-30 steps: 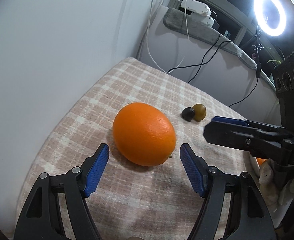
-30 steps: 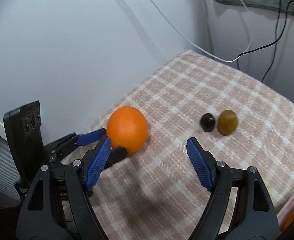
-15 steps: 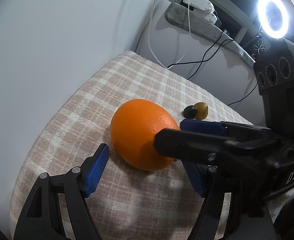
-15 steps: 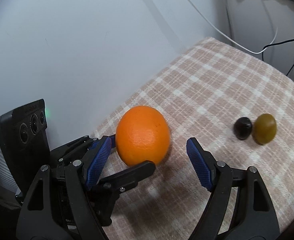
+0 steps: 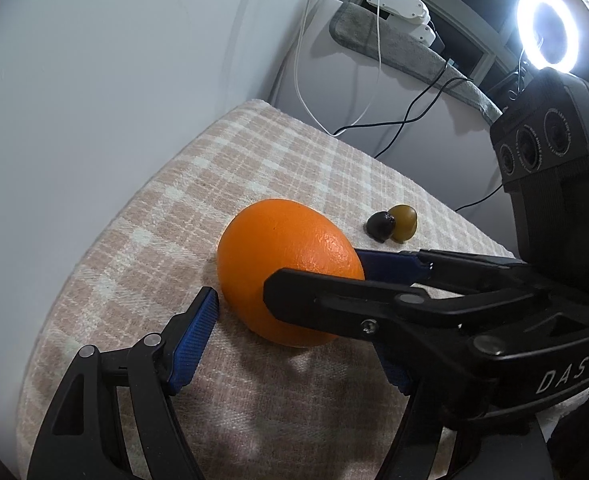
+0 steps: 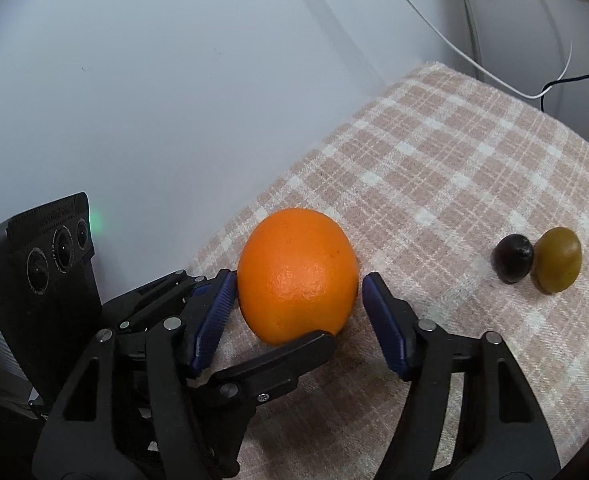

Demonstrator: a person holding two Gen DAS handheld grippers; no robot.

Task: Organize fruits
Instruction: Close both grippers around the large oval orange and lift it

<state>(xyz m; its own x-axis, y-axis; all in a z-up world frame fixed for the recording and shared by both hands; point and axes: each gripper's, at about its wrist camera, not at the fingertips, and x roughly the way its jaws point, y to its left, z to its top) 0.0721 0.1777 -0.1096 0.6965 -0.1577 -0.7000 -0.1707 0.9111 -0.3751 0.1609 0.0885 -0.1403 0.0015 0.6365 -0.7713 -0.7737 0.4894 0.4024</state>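
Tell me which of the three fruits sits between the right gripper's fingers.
The orange, the big one near the wall; the dark fruit and olive-green fruit lie apart, touching each other.

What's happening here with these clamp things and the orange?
A person is sorting fruit with two hand-held grippers. Both are at the orange, which sits on a checked cloth. The right gripper has its blue pads on either side of the orange and has just been closing on it; the pads look very near the peel, but a firm grip isn't clear. The left gripper stands open around the same orange. A small dark fruit and an olive-green one lie touching nearby.
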